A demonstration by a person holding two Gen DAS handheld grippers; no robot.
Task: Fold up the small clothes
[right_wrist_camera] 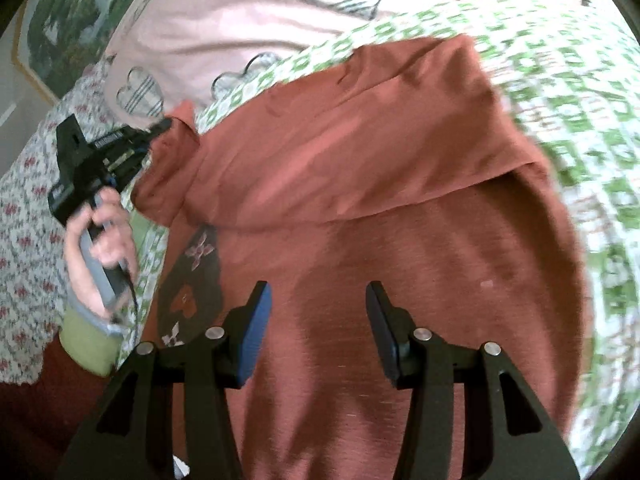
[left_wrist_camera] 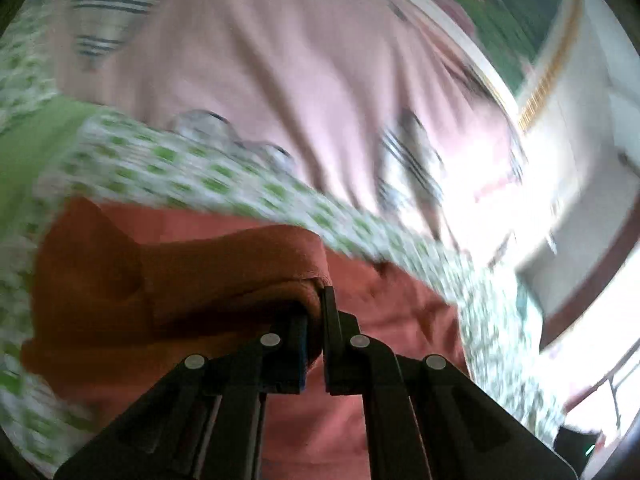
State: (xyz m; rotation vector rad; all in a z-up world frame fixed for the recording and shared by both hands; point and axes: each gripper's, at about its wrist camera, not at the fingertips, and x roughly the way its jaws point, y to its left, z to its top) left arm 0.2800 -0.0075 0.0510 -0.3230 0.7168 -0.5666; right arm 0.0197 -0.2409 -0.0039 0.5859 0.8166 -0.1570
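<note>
- Both views are motion-blurred; the print on the green-patterned sheet (right_wrist_camera: 568, 92) is hardly resolved.
- The rust-red garment (right_wrist_camera: 360, 184) is spread on that sheet, its long axis running from the lower edge of the right view up-left; the top is folded over.
- Left tongs (left_wrist_camera: 318, 320) are clenched on a garment fold; the grip point is partly hidden by cloth.
- Right tongs (right_wrist_camera: 318, 332) are held released above the garment.
- The left hand (right_wrist_camera: 100, 248) is shown only in the right view.

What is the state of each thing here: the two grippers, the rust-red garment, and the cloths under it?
Left gripper: shut on a bunched corner of the rust-red garment.
Right gripper: open, fingers apart above the garment, holding nothing.
Rust-red garment: partly folded, one flap laid over its body.
Green-patterned sheet: spread flat under the garment.
Pink heart-print cloth: spread out, wrinkled, beyond the garment.
</note>
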